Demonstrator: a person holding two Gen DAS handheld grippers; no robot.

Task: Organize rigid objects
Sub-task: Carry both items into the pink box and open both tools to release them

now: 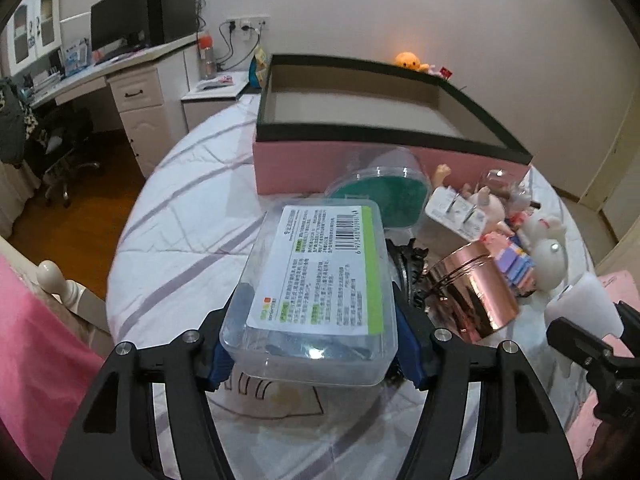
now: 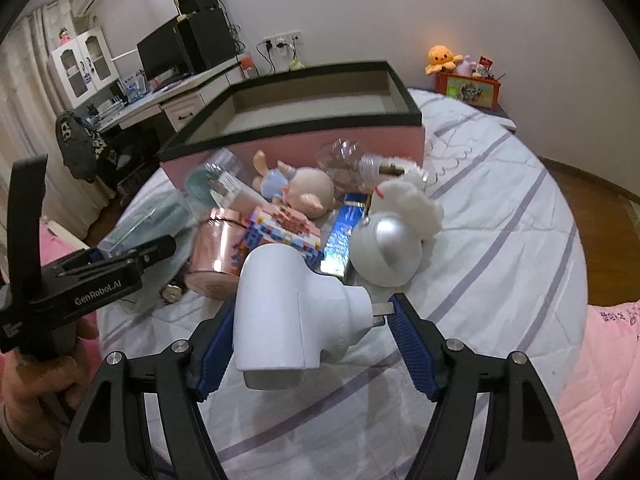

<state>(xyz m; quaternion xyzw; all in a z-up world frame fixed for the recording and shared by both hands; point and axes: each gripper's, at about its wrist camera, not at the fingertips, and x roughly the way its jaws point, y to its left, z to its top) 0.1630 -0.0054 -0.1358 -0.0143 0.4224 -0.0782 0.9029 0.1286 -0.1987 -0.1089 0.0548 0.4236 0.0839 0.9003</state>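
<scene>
Between the blue pads of the left hand-held gripper: clear lidded box, clamped, raised over the bed. Right hand-held gripper: clamped on white plug adapter. Beyond: toy pile, rose-gold tin, pink storage box.

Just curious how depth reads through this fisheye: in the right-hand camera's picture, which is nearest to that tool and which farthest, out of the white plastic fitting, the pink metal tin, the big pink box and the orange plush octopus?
1. White plastic fitting: between the right tool's fingers.
2. Pink metal tin: just beyond, to the left.
3. Big pink box: behind the toy pile, centre.
4. Orange plush octopus: by the far wall, upper right.
</scene>
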